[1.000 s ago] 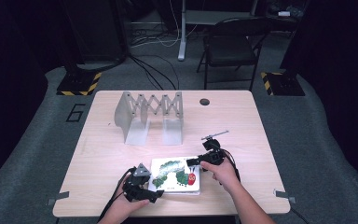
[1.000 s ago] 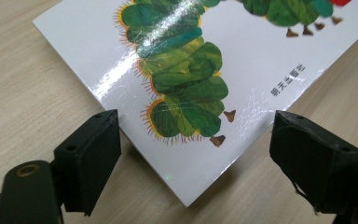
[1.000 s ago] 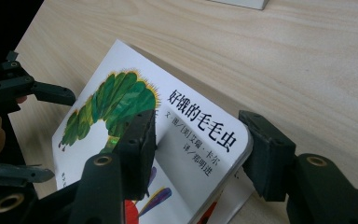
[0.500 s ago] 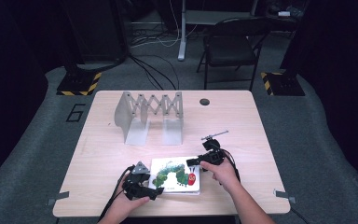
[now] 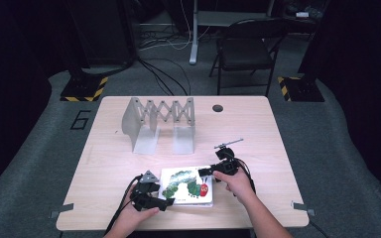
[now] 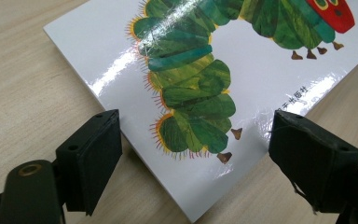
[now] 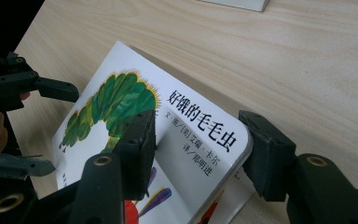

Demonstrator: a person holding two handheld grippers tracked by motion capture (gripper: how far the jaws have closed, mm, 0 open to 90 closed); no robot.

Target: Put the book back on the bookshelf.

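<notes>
1. The table (image 5: 129,163) is a pale wooden top. The picture book (image 5: 187,186) lies near its front edge, between the two hands.
2. An expanding grey book rack (image 5: 151,121) stands behind the book, well apart from it and untouched.
3. The book has a white cover bearing a green caterpillar. In the right gripper view its front cover (image 7: 177,140) stands raised off the coloured pages beneath. Against the high views of the last second, the book and both hands lie in the same places; no change in the cover's lift can be read at that distance. Judgement: the opening of the book is under way but paused at the first lift of the cover.
4. The right gripper (image 5: 213,171) sits at the book's far right corner. Its jaws stand on either side of that raised corner, one pad (image 7: 137,149) resting on the cover's face and the other at its edge. Whether the pads actually press on the cover I cannot tell.
5. The left gripper (image 5: 166,202) sits at the book's near left corner. Its fingers (image 6: 93,154) stand wide apart, straddling that corner. They are clamped on nothing, and neither pad visibly touches the book.
</notes>
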